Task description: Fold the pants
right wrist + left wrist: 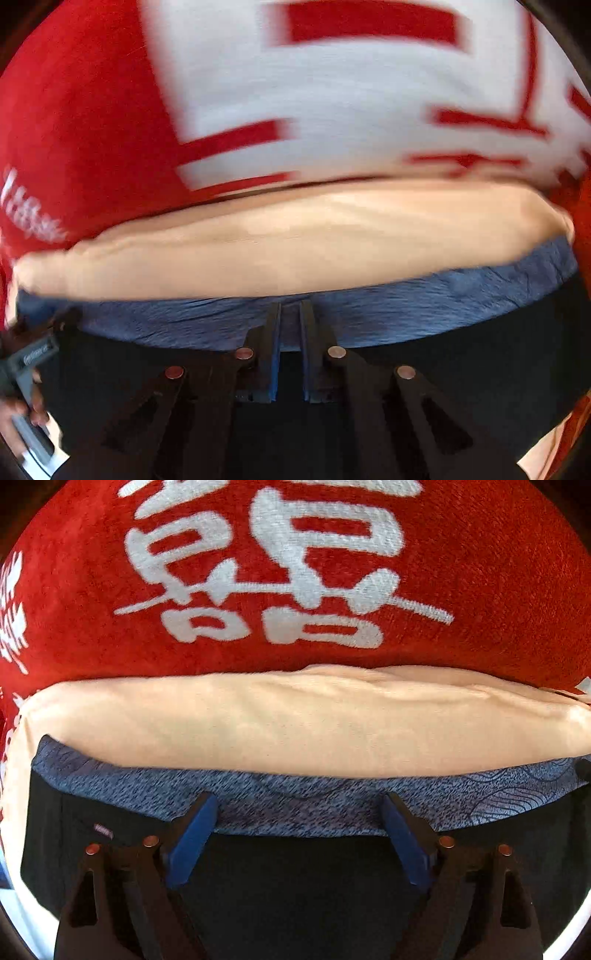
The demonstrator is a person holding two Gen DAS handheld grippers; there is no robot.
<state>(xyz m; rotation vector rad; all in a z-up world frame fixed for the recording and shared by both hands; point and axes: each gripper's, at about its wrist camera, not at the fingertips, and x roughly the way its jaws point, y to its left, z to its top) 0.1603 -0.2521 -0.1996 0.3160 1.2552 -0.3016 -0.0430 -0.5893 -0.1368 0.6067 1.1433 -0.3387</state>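
Left wrist view: the left tool (297, 823) stood wide over the pants (295, 878), whose blue waistband (295, 797) lay against a cream pad (295, 731) on red cloth (480, 572).

Right wrist view: the right tool (290, 332) was nearly closed, apparently pinching that waistband (443, 306). The fabric looked soft, light and limp; the banded edge seemed the firmest hold.

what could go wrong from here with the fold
1. The left hand-held gripper stands open over the blue-grey patterned band while the right hand-held gripper is nearly closed on it, so that edge may lift unevenly.
2. The peach fabric underneath looks bunched and could crease.
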